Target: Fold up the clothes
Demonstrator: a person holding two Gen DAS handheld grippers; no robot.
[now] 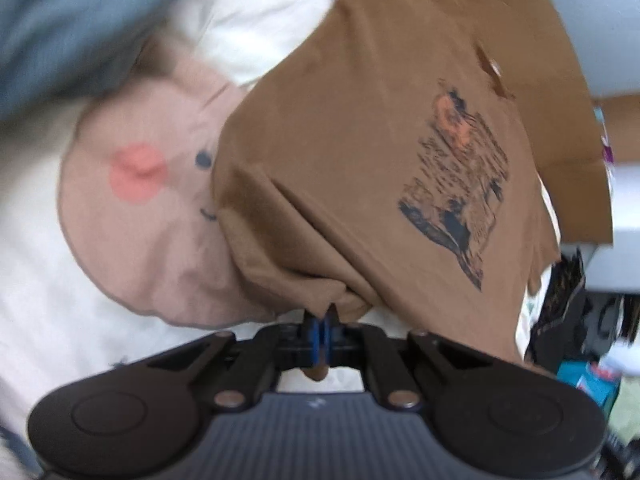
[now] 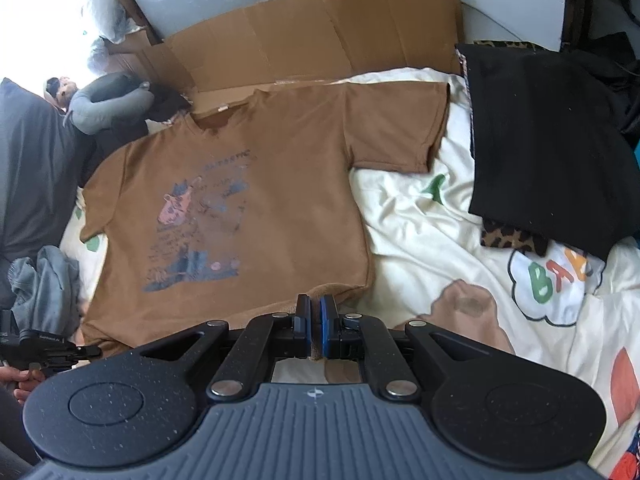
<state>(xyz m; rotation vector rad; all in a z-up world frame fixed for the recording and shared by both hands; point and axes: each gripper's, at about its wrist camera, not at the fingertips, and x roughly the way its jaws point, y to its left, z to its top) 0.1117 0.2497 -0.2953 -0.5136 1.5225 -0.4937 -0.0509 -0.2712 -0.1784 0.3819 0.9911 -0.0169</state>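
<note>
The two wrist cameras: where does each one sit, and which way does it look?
Left wrist: on the left gripper, looking down along its fingers, shut on the brown T-shirt; no hand shows.
Right wrist: on the right gripper, shut on the brown T-shirt's hem; the other gripper and a hand show at left.
Shared: the shirt, the cardboard, the printed bedsheet.
</note>
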